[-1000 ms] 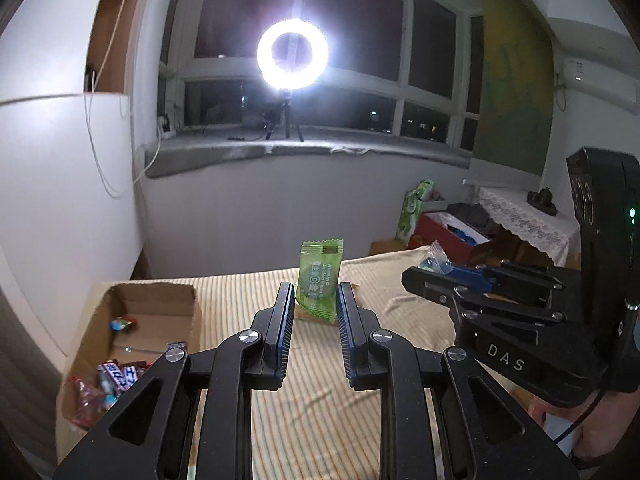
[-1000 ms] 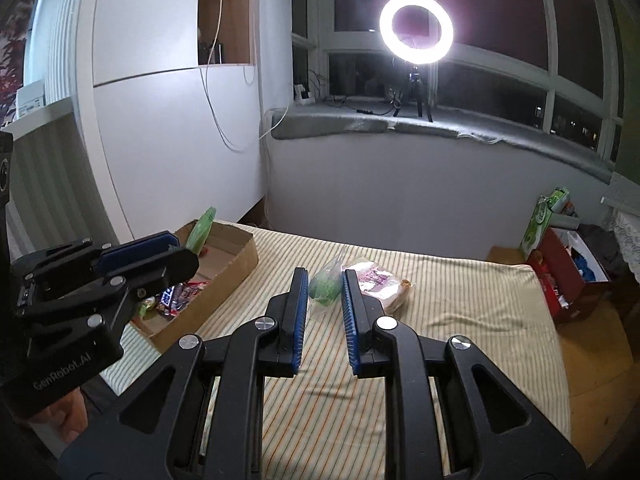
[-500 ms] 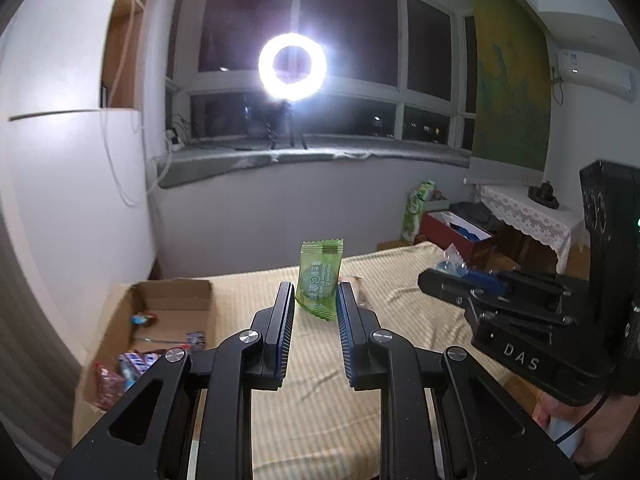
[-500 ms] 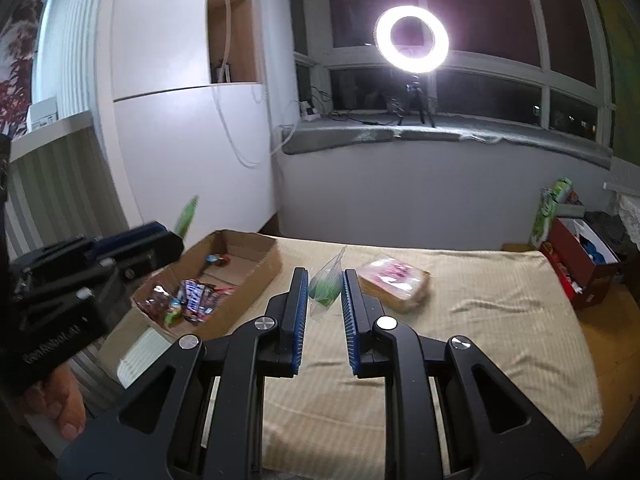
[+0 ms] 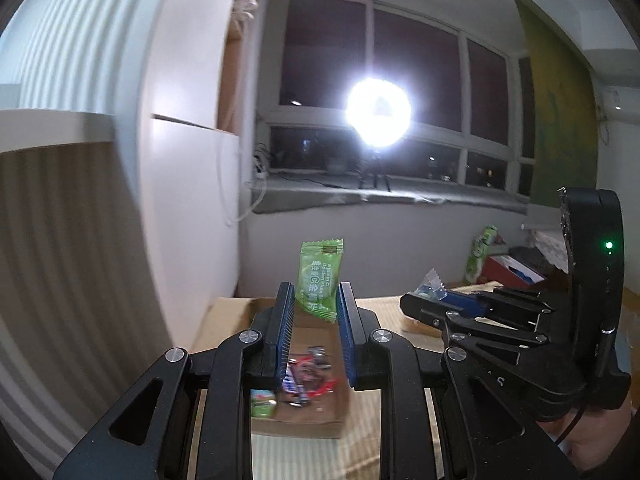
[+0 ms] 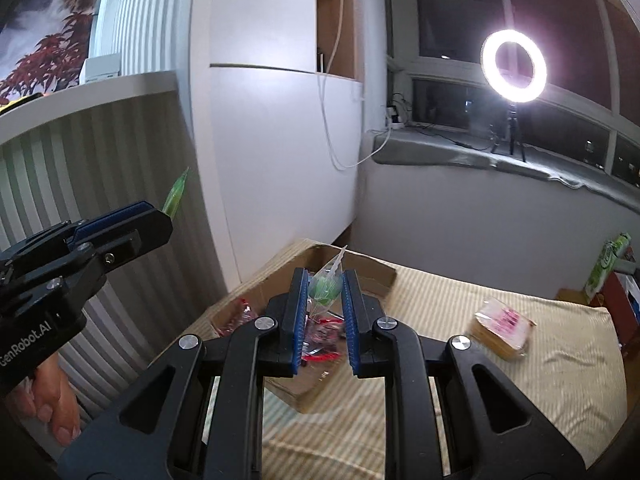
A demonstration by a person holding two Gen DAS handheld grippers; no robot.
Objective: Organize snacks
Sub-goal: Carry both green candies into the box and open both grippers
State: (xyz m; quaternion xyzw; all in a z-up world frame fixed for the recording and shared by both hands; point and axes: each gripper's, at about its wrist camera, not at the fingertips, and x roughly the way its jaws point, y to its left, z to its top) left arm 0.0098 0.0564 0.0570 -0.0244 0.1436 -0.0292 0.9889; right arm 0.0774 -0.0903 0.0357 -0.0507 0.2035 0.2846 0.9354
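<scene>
My left gripper (image 5: 314,308) clenched one green sachet (image 5: 320,280); my right gripper (image 6: 325,294) clenched one clear-wrapped candy (image 6: 326,286). One cardboard box (image 6: 360,268); contents blurred, uncountable.

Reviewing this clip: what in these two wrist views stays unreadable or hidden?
- Left wrist view: the wrappers in the cardboard box are motion-blurred and partly behind the left gripper; brands unreadable.
- Left wrist view: the ring light is blown out by glare.
- Right wrist view: the clear packet in the right gripper has no legible label.
- Right wrist view: the green sachet shows edge-on; its print is hidden.
- Right wrist view: the pink pack is blurred.
</scene>
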